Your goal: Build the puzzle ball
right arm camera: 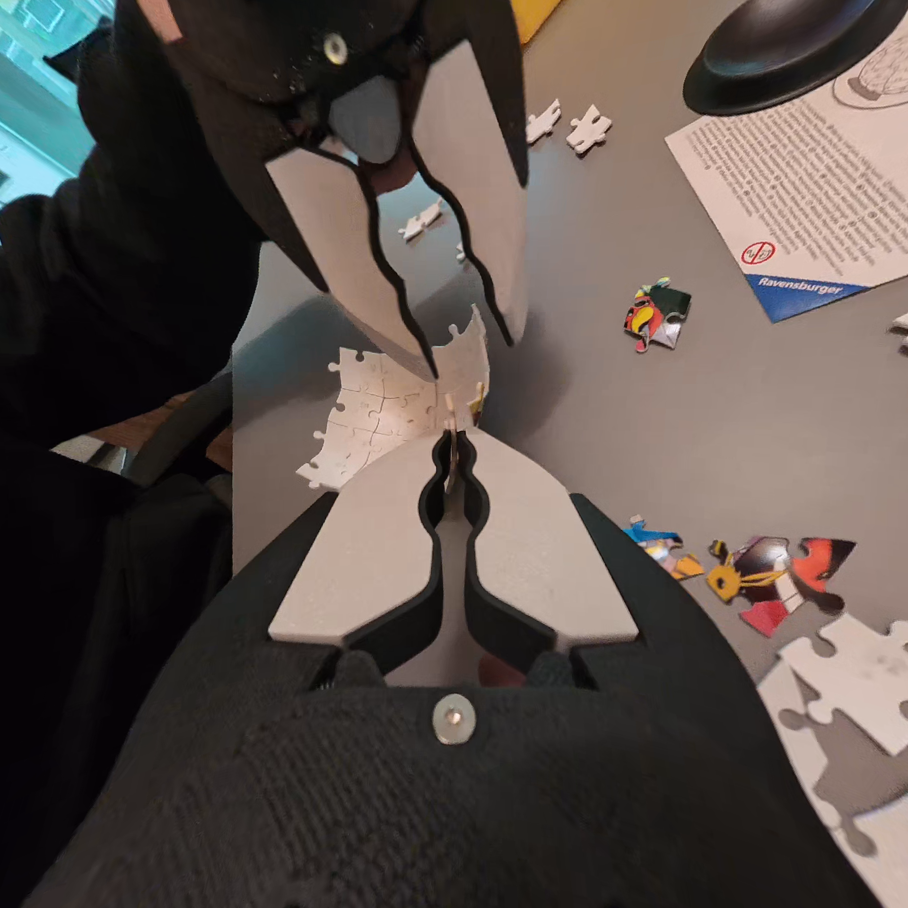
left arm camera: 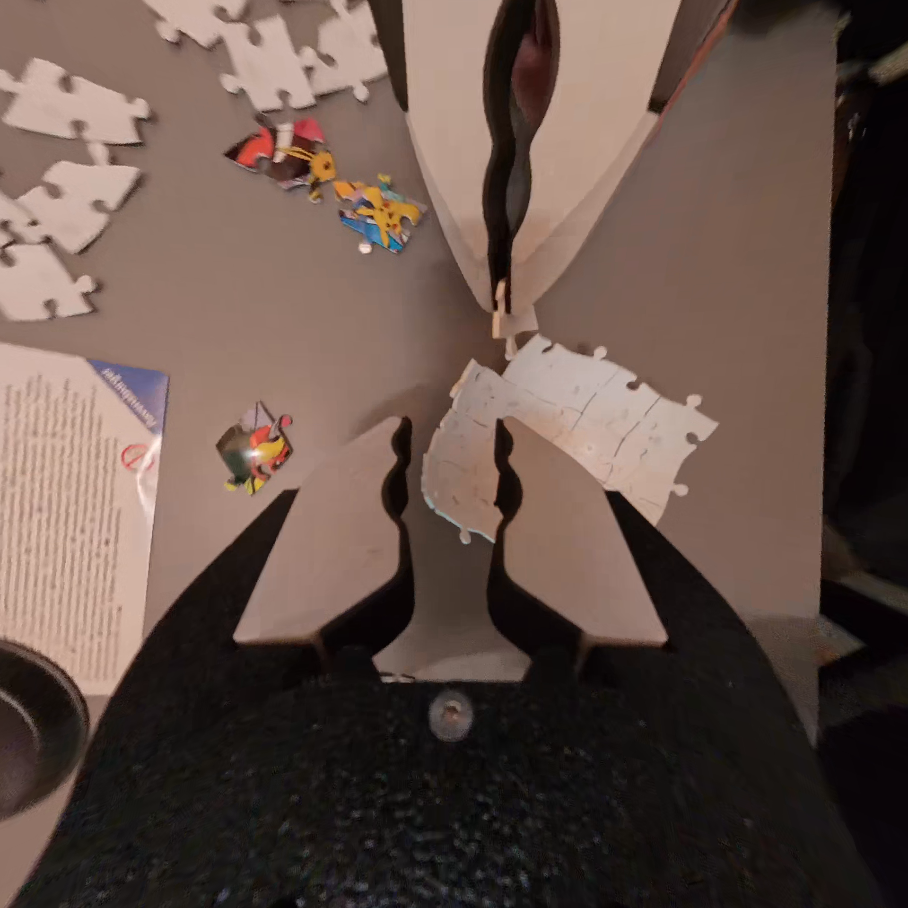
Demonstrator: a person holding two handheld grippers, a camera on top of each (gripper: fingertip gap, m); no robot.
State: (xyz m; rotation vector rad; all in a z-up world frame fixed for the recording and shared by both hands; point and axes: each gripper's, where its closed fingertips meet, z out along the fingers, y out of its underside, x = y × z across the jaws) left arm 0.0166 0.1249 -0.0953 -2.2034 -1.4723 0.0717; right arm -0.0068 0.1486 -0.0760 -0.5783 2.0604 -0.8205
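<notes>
Centre of the left wrist view, the curved white panel of joined puzzle pieces (left arm camera: 580, 422) sits blank side up, lifted off the grey table (left arm camera: 275, 314) between the two tools. Left tongs (left arm camera: 452, 432) at the bottom of that frame stand parted, one tip over the panel's lower lobe, the other clear of it to the left. Right tongs (left arm camera: 501, 304) come down from the top, clenched on a single white puzzle piece (left arm camera: 506, 319) that touches the panel's upper edge. From the right wrist view, same story: right tongs (right arm camera: 454, 439) pinch that piece edge-on against the panel (right arm camera: 383, 412), left tongs (right arm camera: 471, 358) reach in from above, spread wide. Outward now: loose colourful printed pieces (left arm camera: 378, 211) upper centre, another colourful piece (left arm camera: 255, 452) at middle left, blank white pieces (left arm camera: 73, 103) scattered upper left, a printed instruction sheet (left arm camera: 64, 491) on the left edge, a black round stand (left arm camera: 29, 727) at lower left.
</notes>
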